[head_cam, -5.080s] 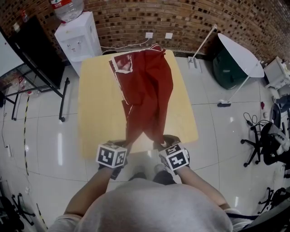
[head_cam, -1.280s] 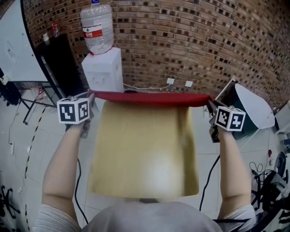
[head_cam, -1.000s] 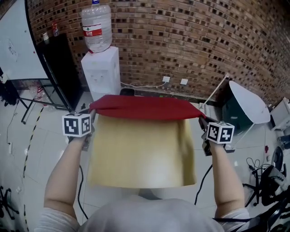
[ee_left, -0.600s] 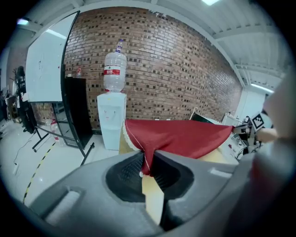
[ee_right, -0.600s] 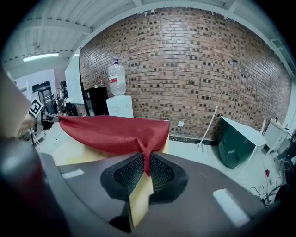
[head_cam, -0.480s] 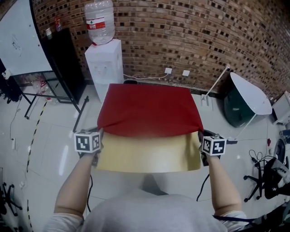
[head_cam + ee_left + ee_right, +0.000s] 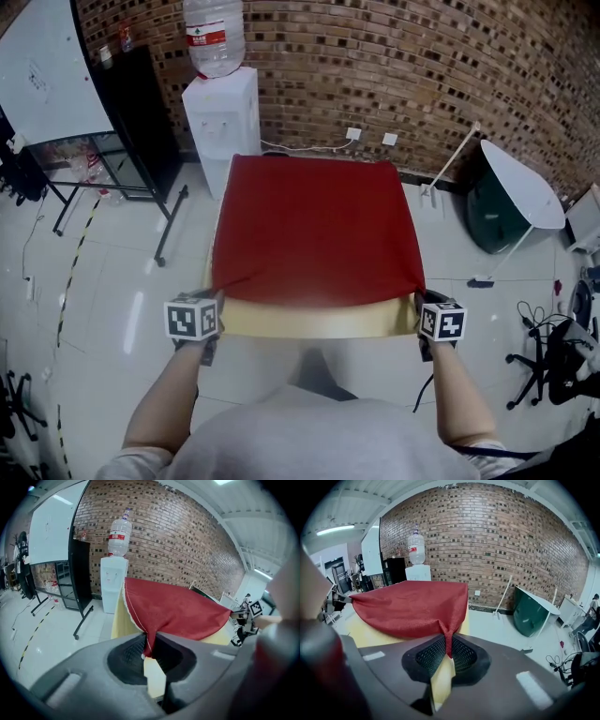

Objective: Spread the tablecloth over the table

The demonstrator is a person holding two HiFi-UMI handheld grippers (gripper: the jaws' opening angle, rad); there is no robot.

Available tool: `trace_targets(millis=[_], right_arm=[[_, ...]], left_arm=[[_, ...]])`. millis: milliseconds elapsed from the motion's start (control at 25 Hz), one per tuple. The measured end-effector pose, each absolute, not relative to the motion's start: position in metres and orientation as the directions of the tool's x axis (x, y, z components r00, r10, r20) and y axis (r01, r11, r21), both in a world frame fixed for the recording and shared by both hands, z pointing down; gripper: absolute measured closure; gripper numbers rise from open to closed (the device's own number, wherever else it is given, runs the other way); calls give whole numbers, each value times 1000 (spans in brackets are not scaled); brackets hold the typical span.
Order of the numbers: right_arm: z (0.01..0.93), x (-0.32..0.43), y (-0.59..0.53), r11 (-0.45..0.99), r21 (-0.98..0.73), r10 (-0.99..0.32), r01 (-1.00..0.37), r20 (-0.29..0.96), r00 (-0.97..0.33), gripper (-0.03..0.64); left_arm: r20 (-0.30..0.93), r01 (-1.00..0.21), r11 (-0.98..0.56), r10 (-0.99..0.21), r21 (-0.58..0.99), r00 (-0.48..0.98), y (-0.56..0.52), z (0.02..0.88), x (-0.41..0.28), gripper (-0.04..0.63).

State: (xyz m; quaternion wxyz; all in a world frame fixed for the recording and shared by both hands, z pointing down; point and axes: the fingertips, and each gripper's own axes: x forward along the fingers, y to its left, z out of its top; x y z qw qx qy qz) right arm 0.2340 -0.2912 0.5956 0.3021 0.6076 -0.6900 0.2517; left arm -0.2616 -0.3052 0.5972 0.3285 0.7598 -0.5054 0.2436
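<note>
The red tablecloth (image 7: 317, 225) lies spread over most of the pale wooden table (image 7: 319, 322), whose near strip still shows bare. My left gripper (image 7: 208, 302) is shut on the cloth's near left corner (image 7: 147, 644) at the table's left front corner. At the right front corner my right gripper (image 7: 419, 302) is shut on the near right corner (image 7: 448, 644). The cloth's near edge hangs taut between the two grippers. In the left gripper view the tablecloth (image 7: 178, 611) stretches away to the right; in the right gripper view the tablecloth (image 7: 412, 606) stretches to the left.
A white water dispenser (image 7: 220, 112) stands past the table's far left corner, before a brick wall. A black whiteboard stand (image 7: 141, 122) is on the left. A tipped white round table (image 7: 520, 187) and a green bin (image 7: 487, 220) sit on the right, office chairs (image 7: 558, 356) beyond.
Both grippers have come down and toward me with the cloth's corners. The cloth, first held high as a band at the far edge, now lies over the table.
</note>
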Motion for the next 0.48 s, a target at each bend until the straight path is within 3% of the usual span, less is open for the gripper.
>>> trace_targets(millis=[480], right_arm=[[620, 235, -237, 61, -39, -667, -997, 742, -70, 588]], left_arm=[[712, -910, -250, -567, 330, 414, -253, 616, -264, 571]])
